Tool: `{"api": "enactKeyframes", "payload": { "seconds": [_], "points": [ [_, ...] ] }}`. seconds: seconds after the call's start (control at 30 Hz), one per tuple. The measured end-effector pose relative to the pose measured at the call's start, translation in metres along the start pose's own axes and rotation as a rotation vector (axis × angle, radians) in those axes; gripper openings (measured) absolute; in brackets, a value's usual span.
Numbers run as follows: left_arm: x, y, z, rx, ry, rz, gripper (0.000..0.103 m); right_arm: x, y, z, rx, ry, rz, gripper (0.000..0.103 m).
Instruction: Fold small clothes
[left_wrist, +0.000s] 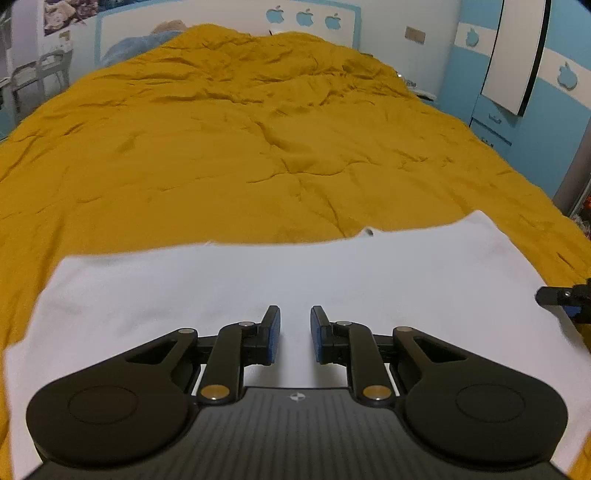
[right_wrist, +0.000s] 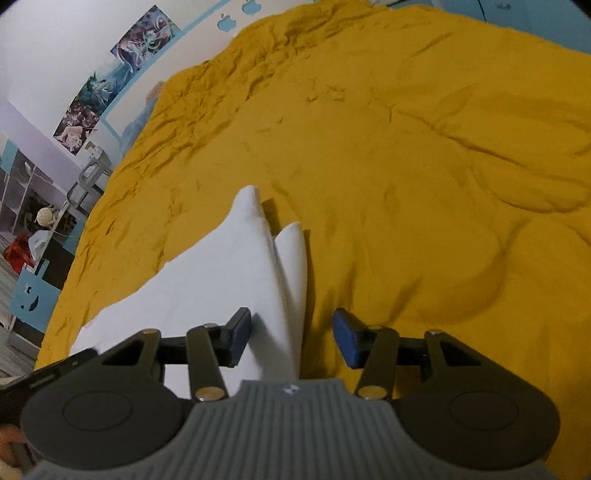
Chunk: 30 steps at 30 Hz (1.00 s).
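A white garment (left_wrist: 229, 284) lies spread flat on the mustard-yellow bedspread (left_wrist: 240, 147). My left gripper (left_wrist: 294, 334) hovers over the garment's near middle, jaws open and empty. In the right wrist view the garment (right_wrist: 221, 273) runs from the lower left to two pointed folds at the centre. My right gripper (right_wrist: 291, 334) is open, its jaws either side of the garment's right edge, nothing clamped. The right gripper's tip also shows at the left wrist view's right edge (left_wrist: 565, 297).
The bedspread (right_wrist: 406, 147) is wrinkled and fills most of both views. A blue-and-white wall with apple shapes (left_wrist: 304, 16) stands behind the bed. A blue wardrobe (left_wrist: 517, 92) is at the right. Shelves and clutter (right_wrist: 33, 229) are at the left.
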<state>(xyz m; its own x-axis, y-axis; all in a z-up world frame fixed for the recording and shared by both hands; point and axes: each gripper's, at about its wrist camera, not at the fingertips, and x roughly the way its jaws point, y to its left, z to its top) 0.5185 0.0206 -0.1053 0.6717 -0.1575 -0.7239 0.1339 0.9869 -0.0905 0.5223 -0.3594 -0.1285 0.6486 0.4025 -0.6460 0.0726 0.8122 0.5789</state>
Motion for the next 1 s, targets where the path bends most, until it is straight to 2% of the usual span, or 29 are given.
{"api": "enactKeyframes", "payload": {
  "seconds": [0.2,0.33,0.5,0.6,0.67,0.83,1.0],
  "points": [
    [0.049,-0.008,0.017,0.041,0.049,0.034,0.021,0.029,-0.008,0.019,0.047,0.011,0.049,0.045],
    [0.064,-0.01,0.022,0.057,0.039,0.056,0.021,0.044,-0.011,0.026,0.077,0.006,0.079,0.037],
    [0.067,-0.016,0.02,0.098,0.026,0.085,0.021,0.056,-0.014,0.028,0.157,0.0,0.125,0.013],
    [0.059,-0.013,0.023,0.074,0.006,0.078,0.021,0.051,-0.004,0.028,0.124,-0.02,0.121,0.008],
    [0.049,-0.01,0.023,0.072,0.002,0.104,0.021,0.043,0.007,0.03,0.113,-0.036,0.123,0.008],
    [0.008,0.009,0.02,0.076,-0.024,0.131,0.021,0.014,0.058,0.037,0.077,-0.054,0.162,0.006],
    [-0.043,0.045,0.016,0.049,-0.063,0.164,0.021,-0.007,0.121,0.032,0.112,-0.044,0.288,0.006]
  ]
}}
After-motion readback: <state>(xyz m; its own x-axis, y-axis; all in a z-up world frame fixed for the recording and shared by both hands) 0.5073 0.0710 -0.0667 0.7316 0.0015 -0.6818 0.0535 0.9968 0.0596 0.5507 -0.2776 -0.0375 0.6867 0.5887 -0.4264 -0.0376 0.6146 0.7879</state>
